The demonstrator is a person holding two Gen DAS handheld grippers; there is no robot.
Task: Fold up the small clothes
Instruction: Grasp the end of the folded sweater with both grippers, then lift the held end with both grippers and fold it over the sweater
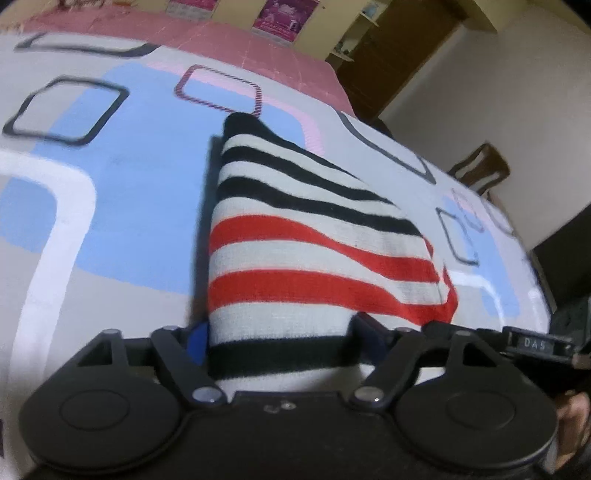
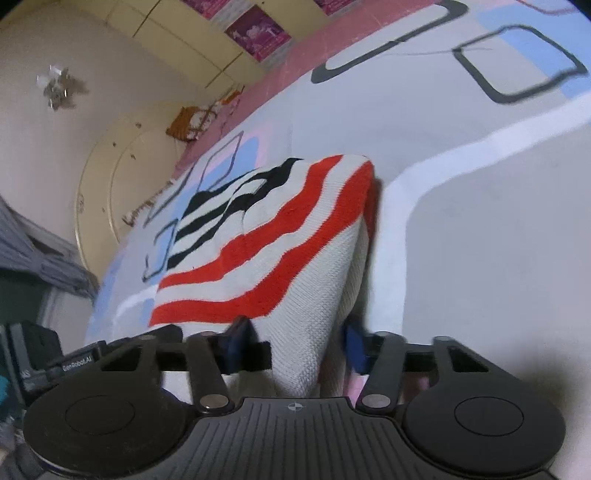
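- Left gripper [image 1: 280, 343]: jaws partly open; striped knit garment [image 1: 295, 236] is gripped at its near edge.
- Right gripper [image 2: 295, 347]: jaws narrower; a garment fold is pinched.
- Garment is draped over the patterned bedsheet [image 1: 110, 221].

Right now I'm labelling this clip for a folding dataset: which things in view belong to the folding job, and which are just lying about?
Part of the job:
- striped knit garment
- left gripper, garment between its jaws
- right gripper, garment between its jaws
- patterned bedsheet, the work surface

Just lying about:
- wall posters
- wooden chair
- grey cloth off the bed
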